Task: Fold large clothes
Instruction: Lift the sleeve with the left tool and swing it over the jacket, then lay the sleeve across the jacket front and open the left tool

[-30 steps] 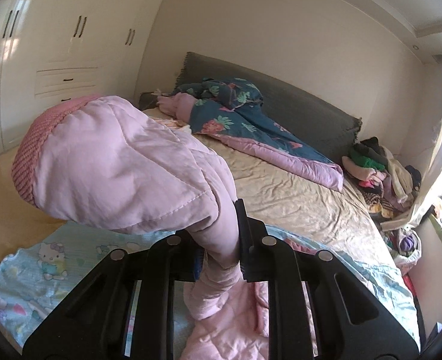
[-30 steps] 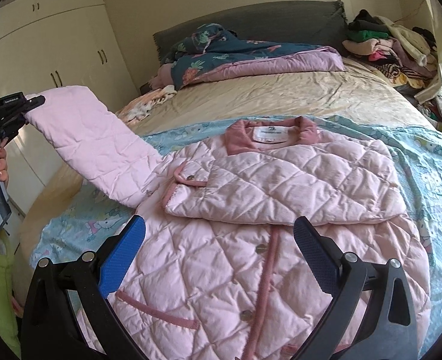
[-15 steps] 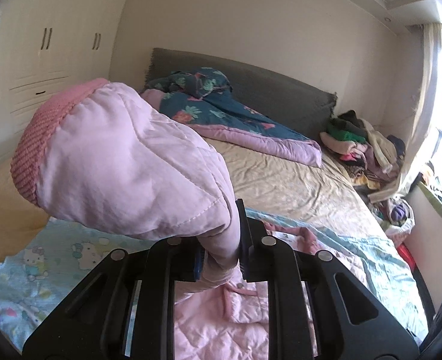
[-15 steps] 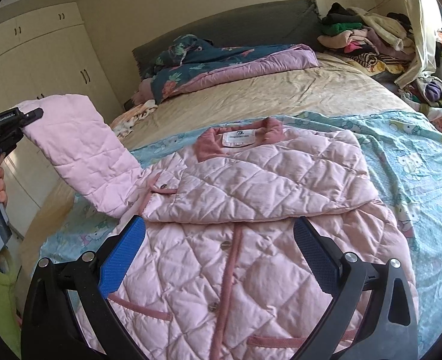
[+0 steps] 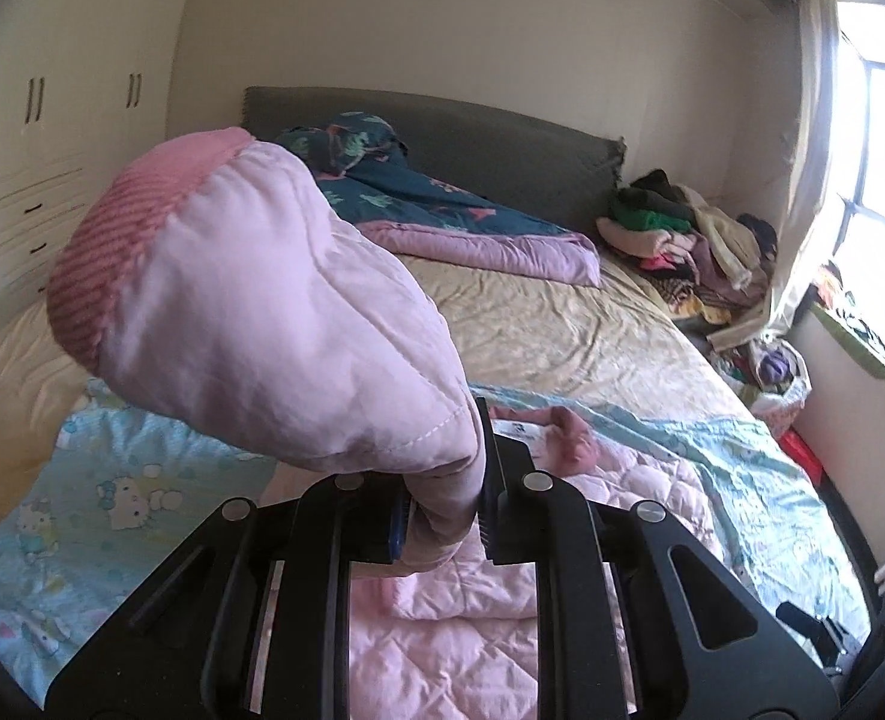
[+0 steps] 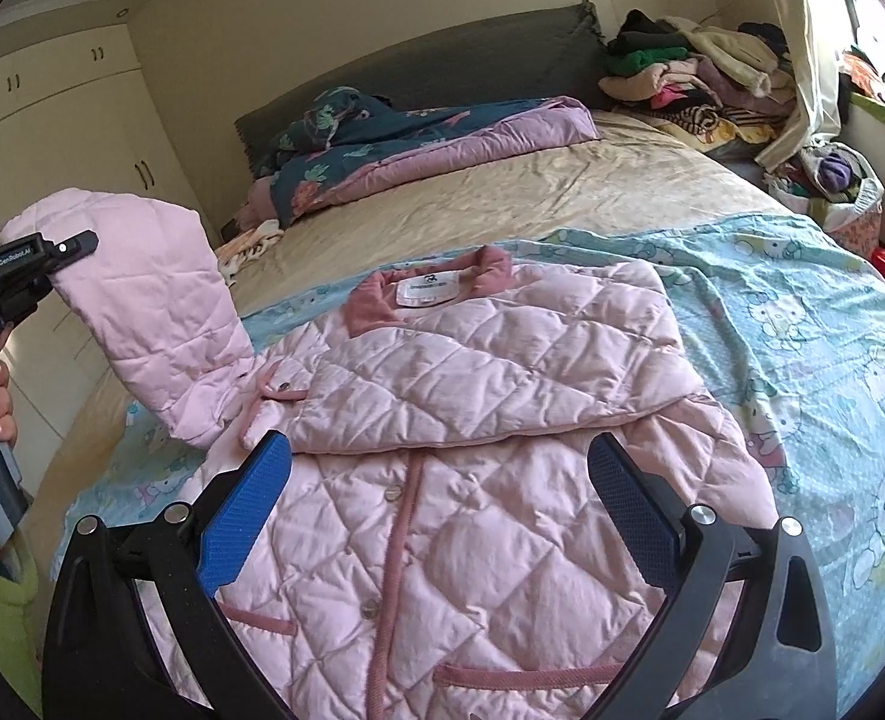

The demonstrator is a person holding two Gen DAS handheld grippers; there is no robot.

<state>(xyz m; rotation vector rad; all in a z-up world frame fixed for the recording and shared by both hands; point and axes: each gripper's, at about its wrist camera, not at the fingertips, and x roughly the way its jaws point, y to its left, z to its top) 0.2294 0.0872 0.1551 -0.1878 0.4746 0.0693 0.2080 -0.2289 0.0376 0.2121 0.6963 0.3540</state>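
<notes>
A pink quilted jacket (image 6: 478, 432) lies front up on a light blue cartoon sheet (image 6: 802, 324) on the bed. Its right sleeve is folded across the chest. My left gripper (image 5: 442, 516) is shut on the jacket's other sleeve (image 5: 250, 312), holding it raised above the bed; the ribbed cuff points up and left. In the right wrist view that sleeve (image 6: 154, 312) rises from the jacket's left side to the left gripper (image 6: 28, 264). My right gripper (image 6: 436, 504) is open and empty, hovering over the jacket's lower front.
A blue floral and purple quilt (image 6: 430, 144) lies by the grey headboard (image 6: 442, 72). A heap of clothes (image 6: 694, 78) sits at the far right corner by the curtain. White wardrobes (image 5: 52, 150) stand on the left. A bag of clothes (image 5: 778, 378) sits beside the bed.
My left gripper has carried the raised sleeve inward, toward the jacket's body. My right gripper has shifted slightly over the jacket and stays open.
</notes>
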